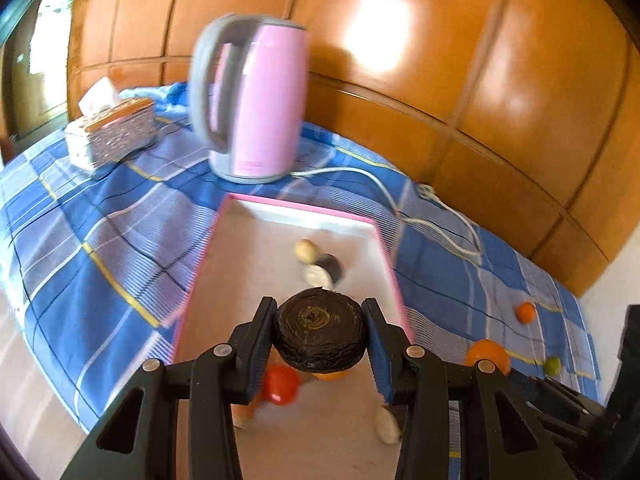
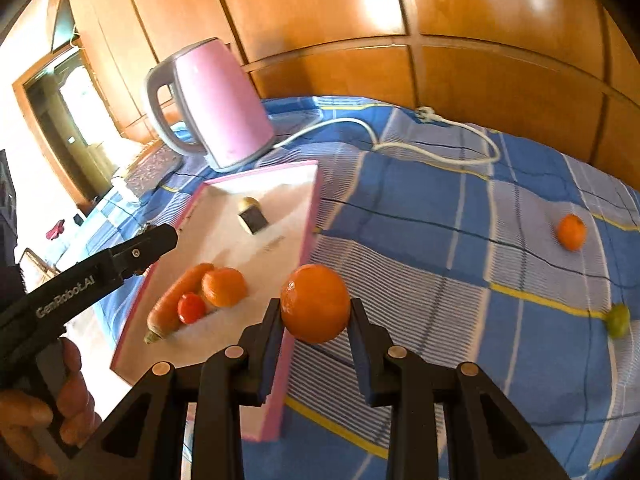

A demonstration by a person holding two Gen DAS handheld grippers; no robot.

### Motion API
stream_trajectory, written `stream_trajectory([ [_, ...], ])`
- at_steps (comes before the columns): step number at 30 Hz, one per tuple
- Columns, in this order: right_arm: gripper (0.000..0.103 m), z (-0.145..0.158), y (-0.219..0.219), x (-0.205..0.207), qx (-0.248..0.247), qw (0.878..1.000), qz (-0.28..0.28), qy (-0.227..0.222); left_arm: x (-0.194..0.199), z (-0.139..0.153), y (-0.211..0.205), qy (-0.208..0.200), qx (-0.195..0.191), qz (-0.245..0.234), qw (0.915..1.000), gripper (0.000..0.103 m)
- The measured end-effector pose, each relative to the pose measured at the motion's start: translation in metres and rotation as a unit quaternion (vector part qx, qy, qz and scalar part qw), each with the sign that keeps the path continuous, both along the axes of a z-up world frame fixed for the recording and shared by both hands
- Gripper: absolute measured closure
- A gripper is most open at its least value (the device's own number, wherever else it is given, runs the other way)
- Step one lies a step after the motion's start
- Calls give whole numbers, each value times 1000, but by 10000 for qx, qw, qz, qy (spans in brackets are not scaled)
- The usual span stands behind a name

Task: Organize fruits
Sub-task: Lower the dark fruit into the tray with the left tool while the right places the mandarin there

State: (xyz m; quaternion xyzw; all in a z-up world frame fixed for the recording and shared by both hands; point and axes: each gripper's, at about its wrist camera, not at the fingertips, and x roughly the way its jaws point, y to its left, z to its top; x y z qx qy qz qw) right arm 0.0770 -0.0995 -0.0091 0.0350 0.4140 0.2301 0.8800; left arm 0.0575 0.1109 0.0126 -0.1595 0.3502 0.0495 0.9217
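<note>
Two grippers each clamp a fruit. Leftmost on the checked cloth (image 1: 100, 216) sits a tissue box (image 1: 116, 128), then a pink kettle (image 1: 256, 96) behind the pink-rimmed tray (image 1: 200, 264). Above that tray, the left gripper (image 1: 320, 336) pinches a dark wrinkled fruit (image 1: 320, 330); a carrot (image 2: 176, 300), tomato (image 2: 191, 308) and tangerine (image 2: 224, 286) lie below. Beside the tray's right edge, the right gripper (image 2: 316, 308) squeezes an orange (image 2: 315, 302). Farther right lie a small orange (image 2: 571, 232) and green fruit (image 2: 618, 320).

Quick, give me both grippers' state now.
Left gripper: closed on a dark round fruit.
Right gripper: closed on an orange.
</note>
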Motion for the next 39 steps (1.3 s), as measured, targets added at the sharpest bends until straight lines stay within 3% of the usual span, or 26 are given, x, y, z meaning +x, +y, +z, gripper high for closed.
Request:
stream_trajectory([
  [4, 71, 5, 18, 9, 23, 9999, 146, -44, 8, -3, 23, 54, -160, 131, 9998, 60],
  [13, 69, -3, 57, 29, -35, 9991, 377, 171, 19, -14, 32, 271, -186, 96, 9994, 58],
  [17, 64, -11, 59, 28, -35, 9990, 380, 241, 20, -18, 32, 315, -169, 115, 9993, 52],
  [25, 64, -19, 49, 20, -31, 9989, 220, 402, 9, -18, 24, 286, -75, 226, 9993, 53],
  [31, 63, -19, 44, 6, -275, 9994, 76, 184, -3, -17, 11, 238, 87, 231, 9994, 53],
  [32, 61, -19, 43, 4, -312, 9994, 46, 139, -5, -17, 8, 232, 129, 207, 9994, 53],
  [34, 38, -18, 39, 2, -350, 9993, -18, 95, -8, -17, 5, 215, 171, 180, 9995, 53],
  [39, 37, -15, 30, 0, -431, 9989, -198, 9, -14, -15, -4, 183, 268, 112, 9994, 53],
])
